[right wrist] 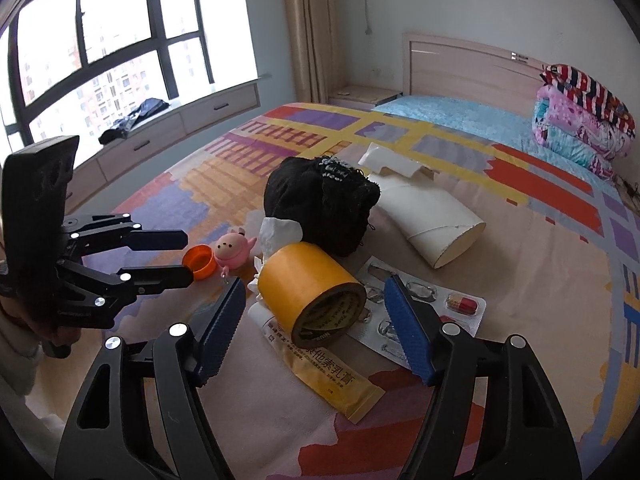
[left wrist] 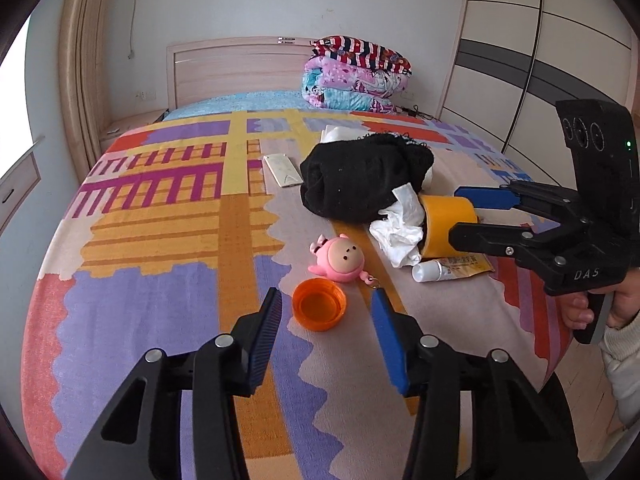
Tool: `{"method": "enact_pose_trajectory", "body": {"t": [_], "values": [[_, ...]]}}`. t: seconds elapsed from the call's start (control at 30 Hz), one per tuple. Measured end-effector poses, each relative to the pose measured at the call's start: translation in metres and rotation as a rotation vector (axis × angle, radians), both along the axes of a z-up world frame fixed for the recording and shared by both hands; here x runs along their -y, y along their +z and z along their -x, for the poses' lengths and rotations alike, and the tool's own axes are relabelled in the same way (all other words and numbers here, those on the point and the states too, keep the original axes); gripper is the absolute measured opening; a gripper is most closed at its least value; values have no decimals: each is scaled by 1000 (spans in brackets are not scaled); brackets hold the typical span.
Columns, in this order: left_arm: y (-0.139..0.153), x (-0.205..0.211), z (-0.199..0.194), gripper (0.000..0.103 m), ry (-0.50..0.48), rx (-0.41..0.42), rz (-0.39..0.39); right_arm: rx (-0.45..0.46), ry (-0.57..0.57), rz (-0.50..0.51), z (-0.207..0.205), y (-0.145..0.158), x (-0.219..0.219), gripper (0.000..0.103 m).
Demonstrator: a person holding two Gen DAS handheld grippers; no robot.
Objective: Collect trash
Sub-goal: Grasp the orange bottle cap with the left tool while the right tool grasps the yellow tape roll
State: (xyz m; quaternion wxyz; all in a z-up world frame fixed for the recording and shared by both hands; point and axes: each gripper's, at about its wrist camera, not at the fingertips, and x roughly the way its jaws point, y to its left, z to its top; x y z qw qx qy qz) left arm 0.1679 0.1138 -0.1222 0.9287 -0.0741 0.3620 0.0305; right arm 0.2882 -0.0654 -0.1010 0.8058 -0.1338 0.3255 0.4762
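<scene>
Left tongs (left wrist: 324, 312) stand spread around the orange cap (left wrist: 319, 309) on the bed (left wrist: 160, 240), pads not yet touching; it looks light, stiff and slick, so pinch across its rim. Right tongs (right wrist: 316, 304) gape around the tape roll (right wrist: 316, 292), beside the soft crumpled tissue (left wrist: 400, 228).

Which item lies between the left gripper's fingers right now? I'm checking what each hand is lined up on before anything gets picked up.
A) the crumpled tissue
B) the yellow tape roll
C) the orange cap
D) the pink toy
C: in the left wrist view the orange cap sits on the bedspread between the left gripper fingers, which do not yet press on it.
</scene>
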Motion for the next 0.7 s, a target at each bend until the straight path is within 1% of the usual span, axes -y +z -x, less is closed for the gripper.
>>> {"method": "enact_pose_trajectory", "body": {"t": [0.03,0.07,0.1,0.13,0.2,0.27,0.37,0.5,0.7], "values": [[-2,0,-1,44,3,-7,0,-15,4,-3,-1,-1,0,71],[-3,-1,-3,38,3,-12,-1,-26,8,-10,-2,-1,1,68],[-4,-1,-4,35,3,-16,-1,-29,12,-16,-3,-1,1,66],[-6,-1,-4,35,4,-21,0,-32,15,-16,-2,-1,1,65],[-8,-2,-5,35,8,-25,11,-33,16,-2,-2,-2,-1,55],[-8,-1,-6,30,7,-24,16,-35,20,7,-1,-3,-3,55],[-8,-1,-5,29,6,-26,9,-36,28,10,0,-3,-3,53],[-5,0,-3,29,10,-22,5,-40,20,-7,2,0,2,49],[3,6,7,29,8,-3,-2,-18,2,-24,6,10,10,47]]}}
